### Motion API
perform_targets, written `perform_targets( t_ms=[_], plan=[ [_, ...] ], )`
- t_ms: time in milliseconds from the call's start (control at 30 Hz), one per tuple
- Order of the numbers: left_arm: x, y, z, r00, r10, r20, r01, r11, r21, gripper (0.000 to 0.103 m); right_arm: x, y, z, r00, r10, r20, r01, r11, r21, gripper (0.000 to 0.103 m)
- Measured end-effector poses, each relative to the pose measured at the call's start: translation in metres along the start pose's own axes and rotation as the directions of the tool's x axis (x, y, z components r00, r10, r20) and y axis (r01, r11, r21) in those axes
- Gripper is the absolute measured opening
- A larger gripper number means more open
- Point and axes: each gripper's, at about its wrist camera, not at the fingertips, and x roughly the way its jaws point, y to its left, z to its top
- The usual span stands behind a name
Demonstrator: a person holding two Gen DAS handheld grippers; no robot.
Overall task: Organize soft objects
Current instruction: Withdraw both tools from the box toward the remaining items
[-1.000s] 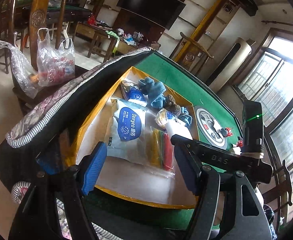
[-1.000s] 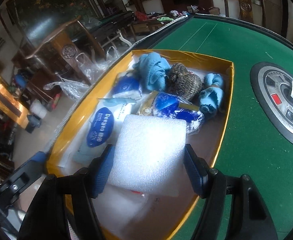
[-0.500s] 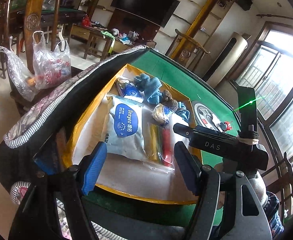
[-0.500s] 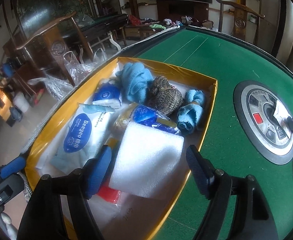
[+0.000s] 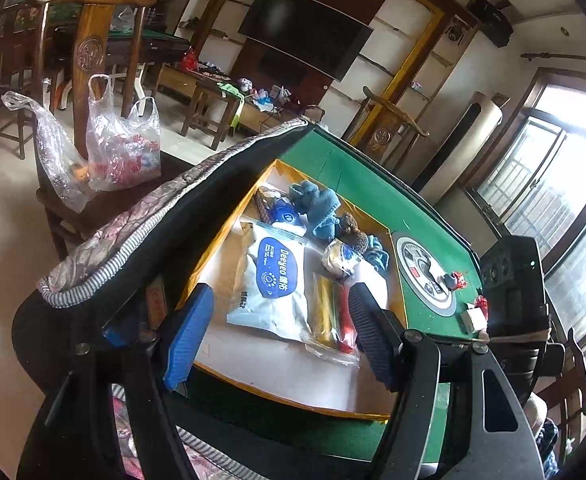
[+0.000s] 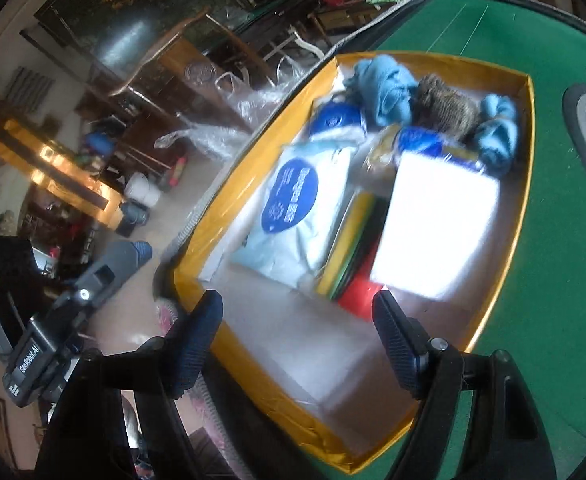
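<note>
A yellow-walled box [image 6: 197, 236] [image 5: 217, 240] lies on the green table. Inside are a white foam block [image 6: 437, 220], a white wipes pack with a blue label [image 6: 293, 208] [image 5: 277, 280], a bag of yellow, green and red pieces [image 6: 353, 248] [image 5: 333, 312], blue cloths [image 6: 385, 88] [image 5: 317, 208], a brown knitted piece [image 6: 449, 108] and blue-labelled packets [image 6: 333, 120]. My right gripper [image 6: 297, 344] is open and empty above the box's near end. My left gripper [image 5: 281, 340] is open and empty, also at the box's near end.
A round grey control panel [image 5: 425, 276] sits in the table's middle with small red items [image 5: 457, 280] beside it. A padded cover [image 5: 141, 216] hangs along the table's left edge. A wooden chair [image 5: 89, 64] with plastic bags [image 5: 121, 148] stands to the left.
My right gripper let go of the foam block, which now lies in the box, and drew back toward the near end. My left gripper stayed open and barely moved.
</note>
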Motion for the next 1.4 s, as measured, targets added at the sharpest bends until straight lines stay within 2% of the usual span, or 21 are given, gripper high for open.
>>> perform_targets(
  t_ms=[33,133,233,500,667,800,900,967,1100,1167,1300,1367,1400],
  plan=[
    [-0.001,0.002,0.001,1.0,0.006,0.002,-0.006,1.0,-0.001,0.069,0.006,0.001,-0.001,1.0,-0.017,-0.018,0.017,1.0,0.006,0.073],
    [-0.002,0.006,0.002,1.0,0.024,0.01,-0.024,1.0,0.005,0.069,0.017,0.003,-0.002,0.985,-0.17,-0.029,0.171,0.985,0.017,0.073],
    [-0.004,0.008,0.002,0.999,0.03,0.021,-0.031,0.999,0.015,0.069,0.024,0.008,0.002,0.975,-0.221,-0.018,0.22,0.975,-0.005,0.073],
    [-0.004,0.008,0.003,1.0,0.02,0.018,-0.02,1.0,0.013,0.069,0.036,0.008,0.025,0.968,-0.25,-0.017,0.25,0.968,0.03,0.072],
    [-0.006,-0.003,0.0,1.0,0.017,0.01,-0.017,0.999,0.034,0.069,0.026,-0.002,0.033,0.984,-0.173,0.03,0.172,0.984,0.041,0.072],
    [-0.006,-0.019,-0.004,1.0,0.005,-0.002,-0.005,0.998,0.07,0.069,-0.001,-0.007,0.021,0.988,-0.134,0.081,0.131,0.991,0.035,0.072],
    [-0.005,-0.032,-0.008,1.0,-0.02,-0.018,0.021,0.995,0.098,0.069,-0.038,-0.02,0.002,0.976,-0.157,0.152,0.156,0.988,0.023,0.072],
    [-0.003,-0.043,-0.011,0.999,-0.043,-0.03,0.047,0.99,0.13,0.069,-0.064,-0.038,-0.011,0.96,-0.194,0.201,0.19,0.981,0.042,0.072],
    [0.002,-0.075,-0.022,0.994,-0.084,-0.07,0.098,0.967,0.234,0.069,-0.122,-0.102,-0.04,0.9,-0.333,0.281,0.3,0.941,0.155,0.072],
    [0.003,-0.093,-0.03,0.991,-0.1,-0.09,0.122,0.95,0.286,0.069,-0.156,-0.145,-0.058,0.864,-0.403,0.301,0.33,0.906,0.266,0.072],
    [0.012,-0.128,-0.045,0.983,-0.125,-0.133,0.165,0.918,0.36,0.069,-0.224,-0.226,-0.081,0.777,-0.531,0.337,0.336,0.803,0.492,0.072],
    [0.018,-0.141,-0.05,0.978,-0.137,-0.158,0.187,0.912,0.365,0.069,-0.247,-0.259,-0.079,0.754,-0.569,0.328,0.333,0.761,0.556,0.072],
    [0.02,-0.147,-0.052,0.975,-0.144,-0.172,0.198,0.912,0.36,0.069,-0.255,-0.273,-0.075,0.752,-0.571,0.328,0.319,0.752,0.577,0.072]
  ],
)
